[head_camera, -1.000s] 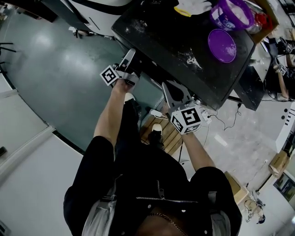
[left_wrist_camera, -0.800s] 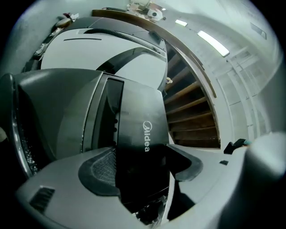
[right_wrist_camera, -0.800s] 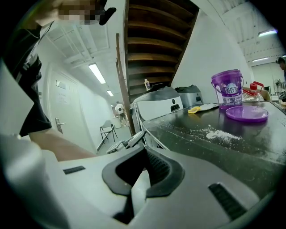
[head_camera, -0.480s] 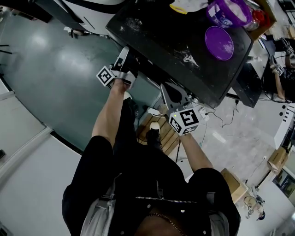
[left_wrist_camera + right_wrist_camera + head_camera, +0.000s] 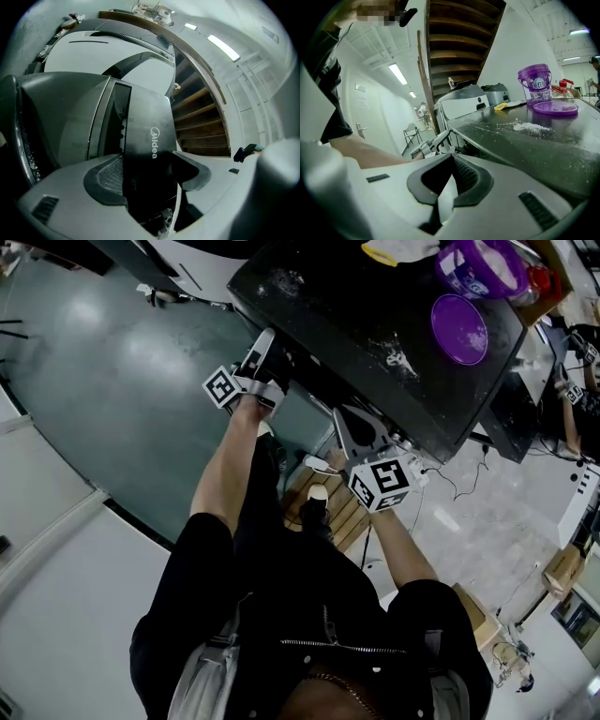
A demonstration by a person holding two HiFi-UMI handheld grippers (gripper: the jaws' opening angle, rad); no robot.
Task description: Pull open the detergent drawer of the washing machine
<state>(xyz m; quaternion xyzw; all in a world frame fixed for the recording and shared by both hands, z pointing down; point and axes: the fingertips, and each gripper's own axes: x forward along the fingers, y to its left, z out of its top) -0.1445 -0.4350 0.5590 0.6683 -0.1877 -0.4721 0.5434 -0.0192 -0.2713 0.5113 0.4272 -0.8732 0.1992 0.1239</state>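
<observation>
detergent drawer (image 5: 145,122), long axis along the washing machine's (image 5: 337,324) front, clamped in left gripper's (image 5: 149,161) wide jaws; right gripper (image 5: 451,180) closed, empty.

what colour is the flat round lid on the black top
Purple. The lid shows best in the head view.

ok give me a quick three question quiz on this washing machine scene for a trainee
1. True or false: the purple lid lies beside the purple tub, not on it.
2. Between the left gripper's fingers is: A the drawer front, B a towel, C nothing.
3. Fill in: white ___ is spilled on the washing machine's top.
Key: 1 true; 2 A; 3 powder.
</observation>
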